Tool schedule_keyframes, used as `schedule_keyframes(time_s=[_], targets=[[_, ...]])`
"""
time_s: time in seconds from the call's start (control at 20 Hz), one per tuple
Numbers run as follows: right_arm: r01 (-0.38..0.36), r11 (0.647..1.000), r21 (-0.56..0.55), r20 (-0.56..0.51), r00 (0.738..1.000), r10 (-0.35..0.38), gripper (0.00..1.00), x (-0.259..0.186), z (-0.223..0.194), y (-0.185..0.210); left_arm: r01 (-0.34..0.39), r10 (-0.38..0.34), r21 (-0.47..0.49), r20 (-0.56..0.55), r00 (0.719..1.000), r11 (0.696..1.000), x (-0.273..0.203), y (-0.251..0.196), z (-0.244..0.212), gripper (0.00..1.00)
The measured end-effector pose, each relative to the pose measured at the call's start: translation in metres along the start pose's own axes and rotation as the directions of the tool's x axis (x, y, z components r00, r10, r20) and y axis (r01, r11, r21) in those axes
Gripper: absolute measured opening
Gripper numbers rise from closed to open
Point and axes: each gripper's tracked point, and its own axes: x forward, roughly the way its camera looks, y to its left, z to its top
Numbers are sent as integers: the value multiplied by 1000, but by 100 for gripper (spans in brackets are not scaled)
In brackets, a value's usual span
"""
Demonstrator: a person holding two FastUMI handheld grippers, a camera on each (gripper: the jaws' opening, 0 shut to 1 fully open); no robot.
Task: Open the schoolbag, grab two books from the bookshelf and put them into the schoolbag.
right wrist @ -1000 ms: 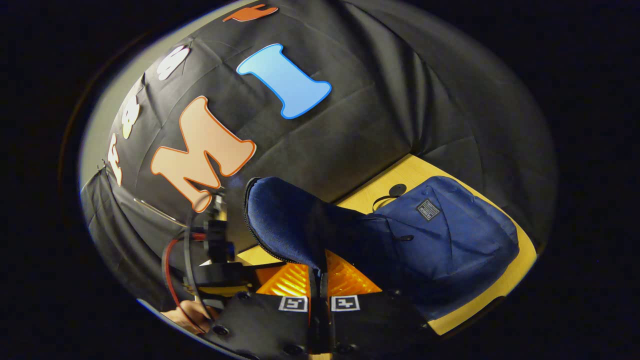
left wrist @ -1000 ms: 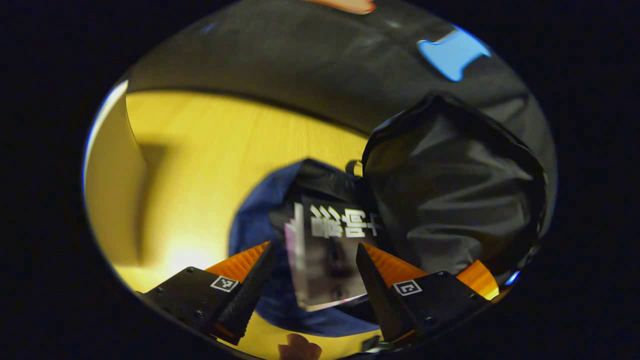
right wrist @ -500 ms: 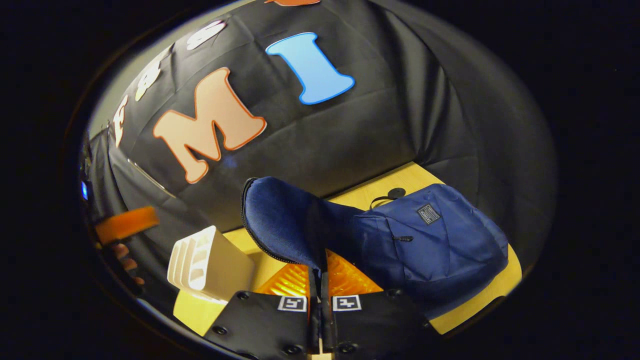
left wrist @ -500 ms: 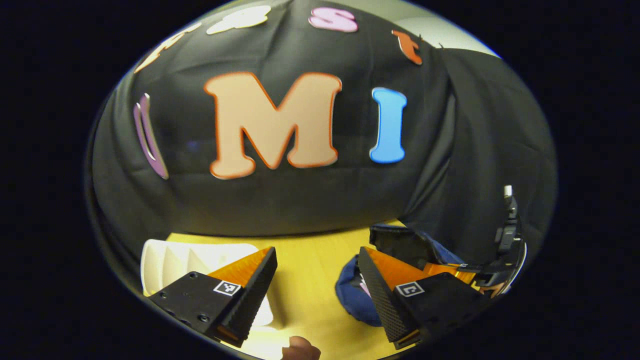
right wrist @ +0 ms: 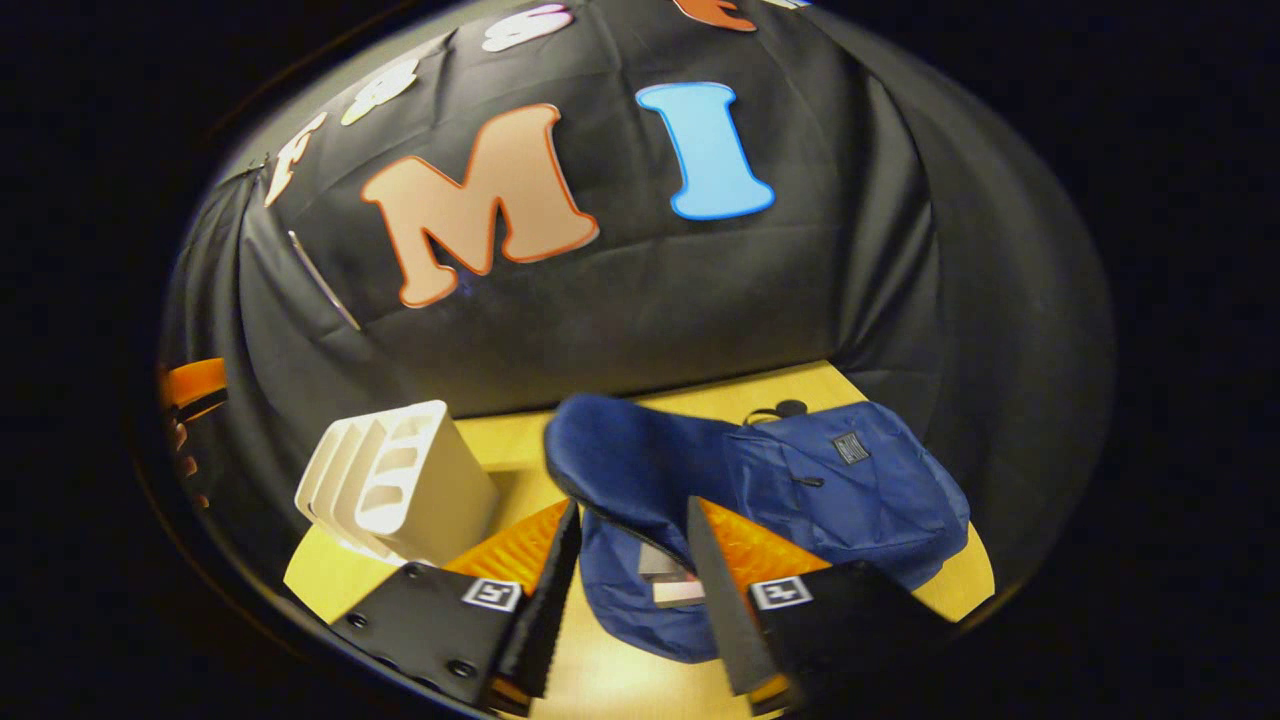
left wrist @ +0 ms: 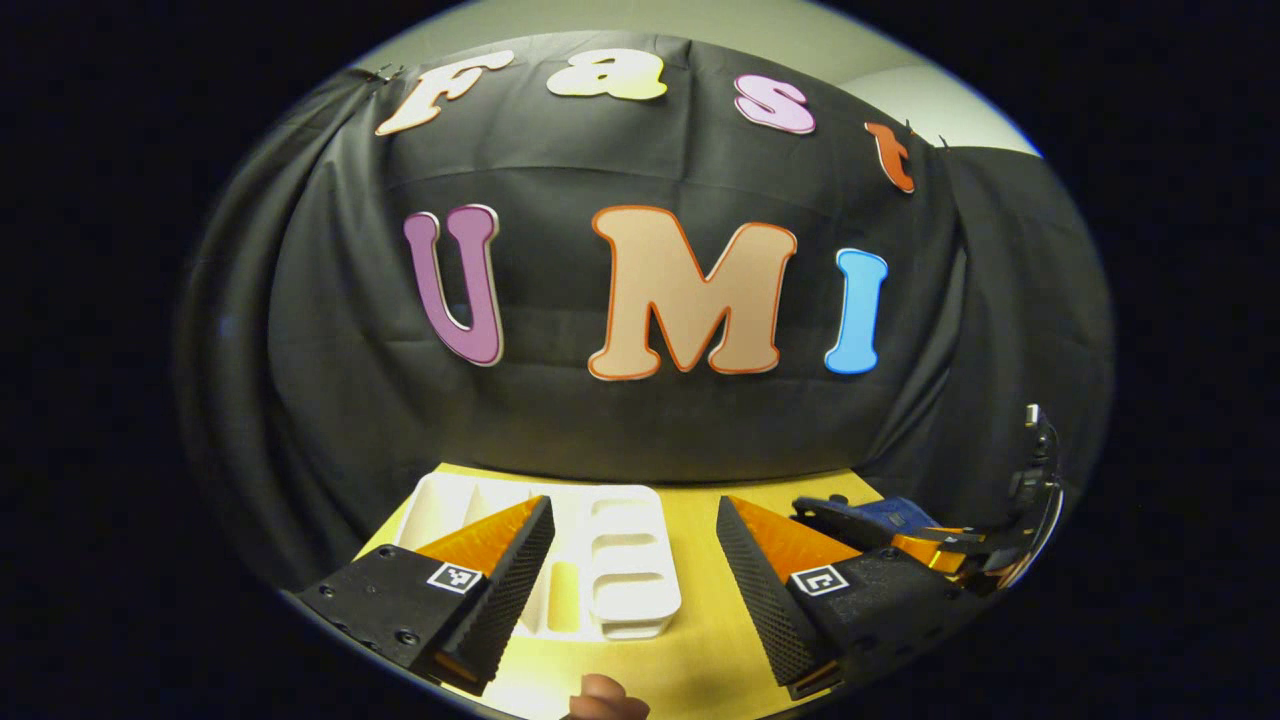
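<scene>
1. My right gripper (right wrist: 625, 585): jaws apart, empty, poised over the bag's mouth. 0.5 s ago they pinched the flap; now released.
2. My left gripper (left wrist: 635, 570): jaws apart, empty, raised above the yellow wooden table (left wrist: 700, 650); 1 s ago it hung over the book inside the bag.
3. Blue fabric schoolbag (right wrist: 850, 480): unzipped, flap (right wrist: 630, 460) slumping forward, books' edges (right wrist: 670, 580) visible within.
4. White slotted plastic bookshelf (right wrist: 400, 485): left of the bag, slots looking bare.
Judgement: loading looks finished; next, withdraw both grippers.
</scene>
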Motion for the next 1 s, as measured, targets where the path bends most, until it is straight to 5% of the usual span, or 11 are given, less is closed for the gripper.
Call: schedule_keyframes(time_s=[0.15, 0.65, 1.0], targets=[[1, 997, -76, 55, 999, 3, 100, -18, 21, 25, 2, -2, -1, 21, 1000, 1000, -5, 9, 9, 96], [-40, 966, -257, 395, 907, 142, 100, -102, 156, 155, 34, -40, 72, 93, 995, 997, -20, -3, 36, 94], [-61, 978, -197, 454, 879, 146, 99, -118, 181, 166, 12, -21, 85, 105, 994, 996, -28, 4, 41, 94]])
